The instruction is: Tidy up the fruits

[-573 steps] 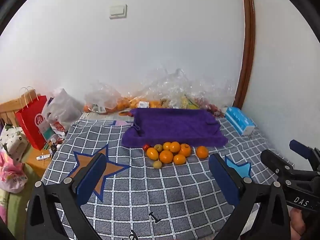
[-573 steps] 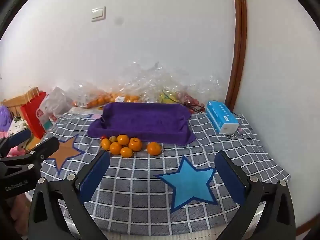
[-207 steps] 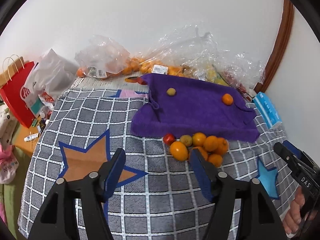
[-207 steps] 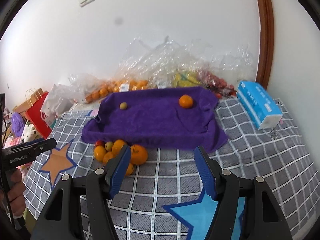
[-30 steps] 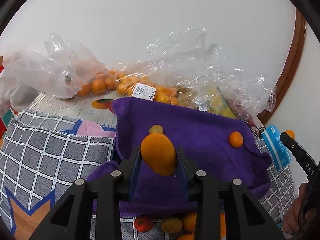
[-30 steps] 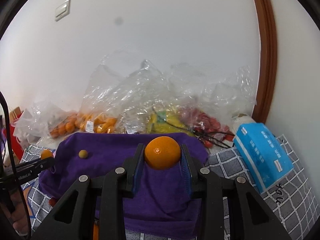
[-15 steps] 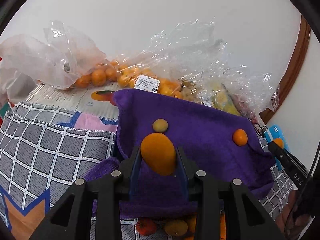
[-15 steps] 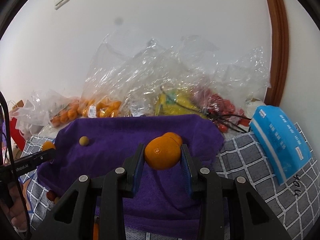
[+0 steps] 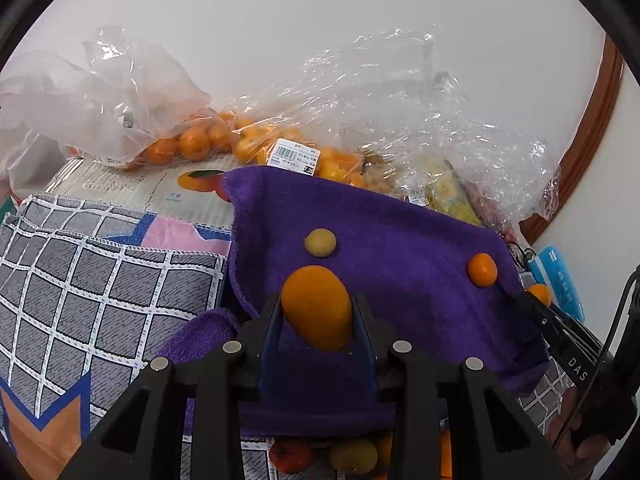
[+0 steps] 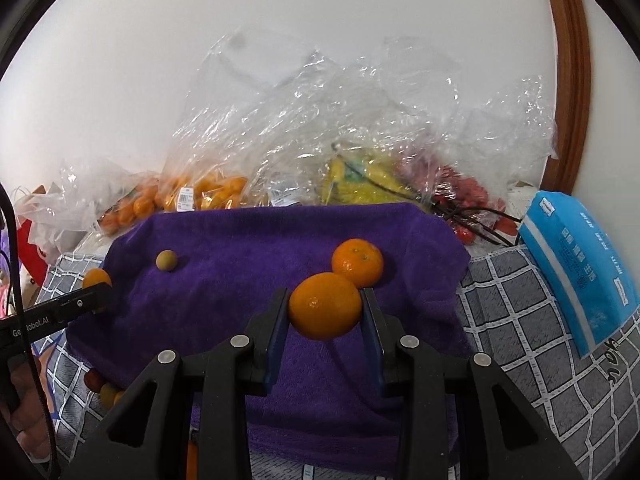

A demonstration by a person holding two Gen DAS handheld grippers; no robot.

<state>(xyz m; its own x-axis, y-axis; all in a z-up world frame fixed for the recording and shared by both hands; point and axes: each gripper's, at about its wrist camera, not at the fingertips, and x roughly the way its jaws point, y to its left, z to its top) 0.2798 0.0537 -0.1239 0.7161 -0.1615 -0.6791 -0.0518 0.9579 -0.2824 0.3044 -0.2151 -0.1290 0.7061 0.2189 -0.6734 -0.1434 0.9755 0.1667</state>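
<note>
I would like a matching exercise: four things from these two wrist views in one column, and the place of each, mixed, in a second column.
Things:
1. oval orange fruit
2. round orange
3. small yellow-green fruit
4. blue packet

Places:
A. lying alone on the purple towel
B. on the checked cloth, right of the towel
C. between the jaws of the right gripper
D. between the jaws of the left gripper

Pairs: 1-D, 2-C, 3-A, 4-B

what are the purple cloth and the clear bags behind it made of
Purple cloth: looks like terry or microfibre towelling, matte, with a fuzzy nap and soft folds at its edges. Clear bags: thin plastic film, glossy and see-through, creased all over, with bright glints and fruit showing through.
</note>
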